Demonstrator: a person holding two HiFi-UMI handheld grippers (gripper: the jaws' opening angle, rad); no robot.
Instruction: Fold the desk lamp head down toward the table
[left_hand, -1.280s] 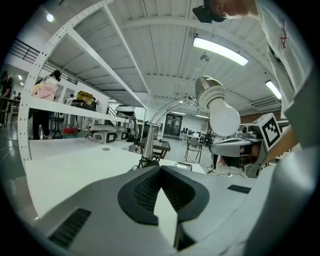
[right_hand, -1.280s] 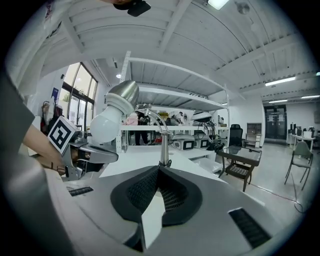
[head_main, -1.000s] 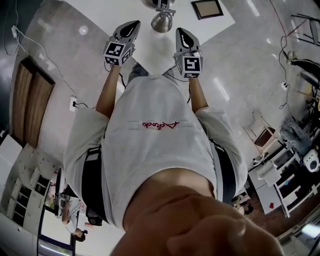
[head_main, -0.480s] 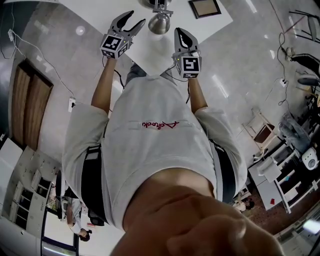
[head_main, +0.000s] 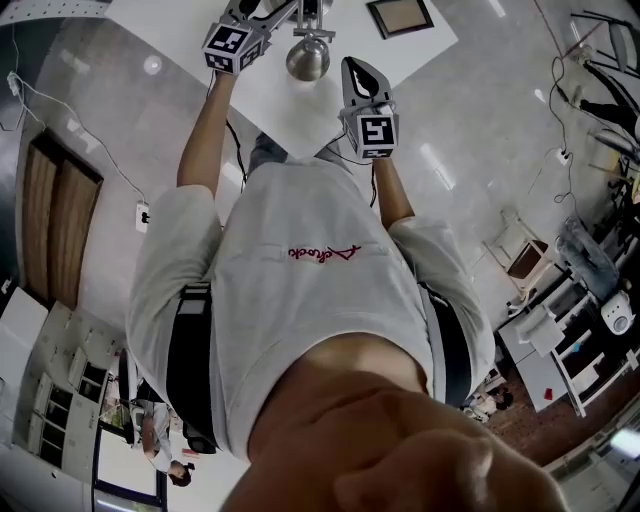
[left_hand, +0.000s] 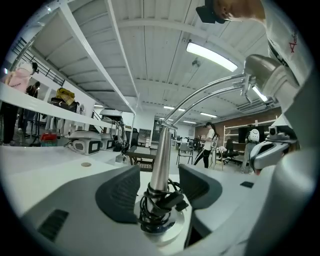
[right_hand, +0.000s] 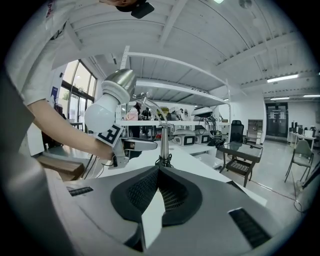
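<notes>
The silver desk lamp stands on the white table (head_main: 285, 115). Its dome head (head_main: 308, 60) hangs on a curved double arm (left_hand: 210, 92) above the post (left_hand: 160, 145). A black cord is coiled around the round base (left_hand: 159, 220). My left gripper (left_hand: 160, 186) is open, its dark pads on either side of the post, low down, without pressing it. In the head view the left gripper (head_main: 262, 10) reaches past the lamp head at the top edge. My right gripper (right_hand: 159, 172) is shut and empty, short of the lamp, with the lamp head (right_hand: 117, 82) up to its left.
A brown framed board (head_main: 400, 17) lies at the table's far right. A wooden block (right_hand: 57, 167) sits at the left in the right gripper view. The table's near corner (head_main: 300, 150) is at my body. Desks, chairs and people fill the room beyond.
My left gripper has opened from shut and moved forward across the table, up to the lamp post. The right gripper has kept still and shut.
</notes>
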